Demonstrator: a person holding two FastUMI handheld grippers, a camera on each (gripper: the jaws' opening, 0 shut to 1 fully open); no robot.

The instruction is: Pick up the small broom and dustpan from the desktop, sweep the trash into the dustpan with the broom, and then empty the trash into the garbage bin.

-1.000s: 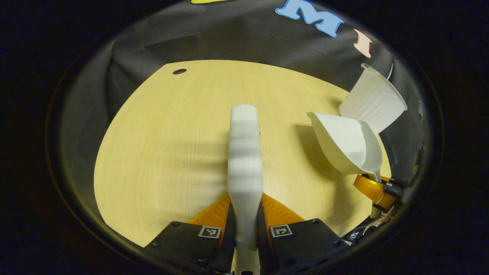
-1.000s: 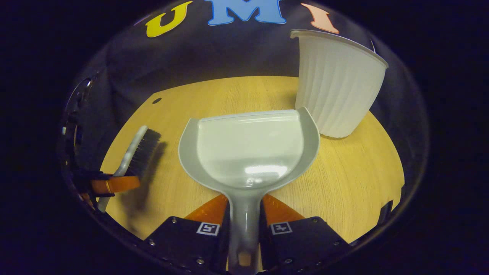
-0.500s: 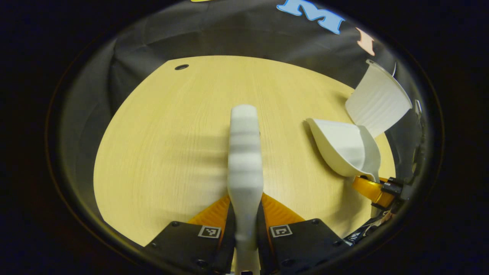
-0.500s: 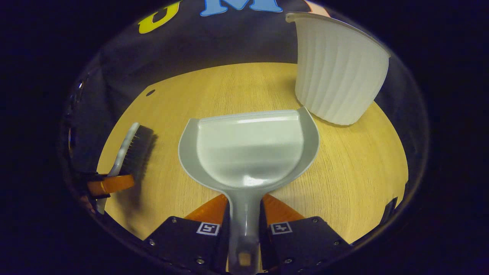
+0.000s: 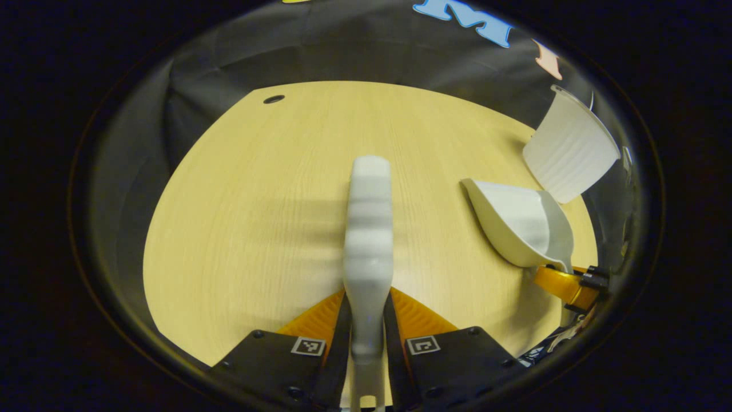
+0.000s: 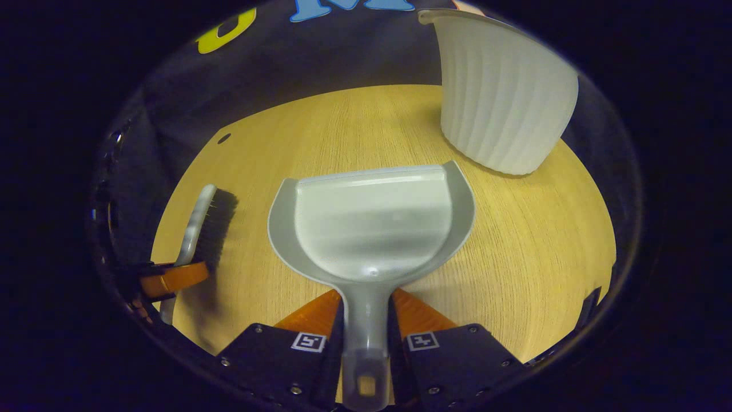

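Broom [image 5: 369, 229] sits clamped by its handle in the left gripper [image 5: 367, 320], dustpan [image 6: 372, 229] likewise in the right gripper [image 6: 366, 320], garbage bin [image 6: 503, 97] ahead-right of it on the desktop [image 6: 537, 240].

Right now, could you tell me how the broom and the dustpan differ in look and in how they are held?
The broom is narrow with dark bristles; the dustpan is a broad, bare scoop. The broom's handle sits between the left gripper fingers; the dustpan's handle is in the right gripper. The broom is left of the dustpan in the right gripper view. Both are pale plastic, held over the desktop.
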